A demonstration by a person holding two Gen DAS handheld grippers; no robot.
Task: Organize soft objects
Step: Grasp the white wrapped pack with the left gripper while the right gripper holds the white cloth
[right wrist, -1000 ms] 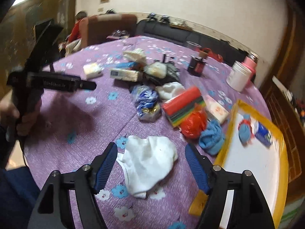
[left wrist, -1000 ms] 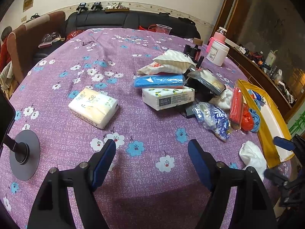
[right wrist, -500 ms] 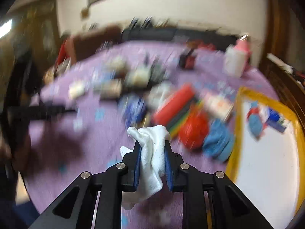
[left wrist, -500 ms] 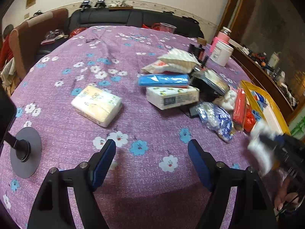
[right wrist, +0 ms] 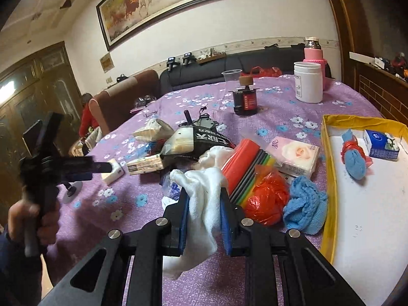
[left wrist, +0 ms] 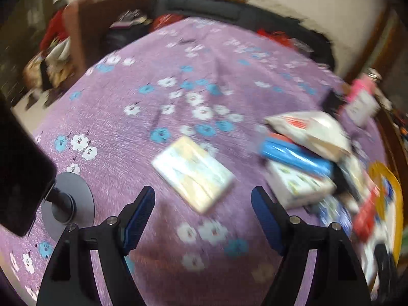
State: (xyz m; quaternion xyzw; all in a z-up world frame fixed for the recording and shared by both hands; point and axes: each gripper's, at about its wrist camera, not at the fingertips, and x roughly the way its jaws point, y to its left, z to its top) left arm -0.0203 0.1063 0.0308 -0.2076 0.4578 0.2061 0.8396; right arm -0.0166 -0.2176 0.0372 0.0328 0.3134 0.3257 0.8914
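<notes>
White cloth [right wrist: 204, 204] pinched tight in the right gripper [right wrist: 204, 220], lifted over the near table [right wrist: 142, 275], red bag [right wrist: 265, 201] and blue towel [right wrist: 306, 209] just right, yellow tray [right wrist: 329, 178] beyond, left gripper [left wrist: 202, 211] gaping wide, empty, tissue pack [left wrist: 193, 173] ahead

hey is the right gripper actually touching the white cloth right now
Touching. The right wrist view shows the right gripper with both blue pads pressed against the white cloth, which bunches above the jaws and hangs below them.

White cloth [right wrist: 204, 204], crumpled, hanging
</notes>
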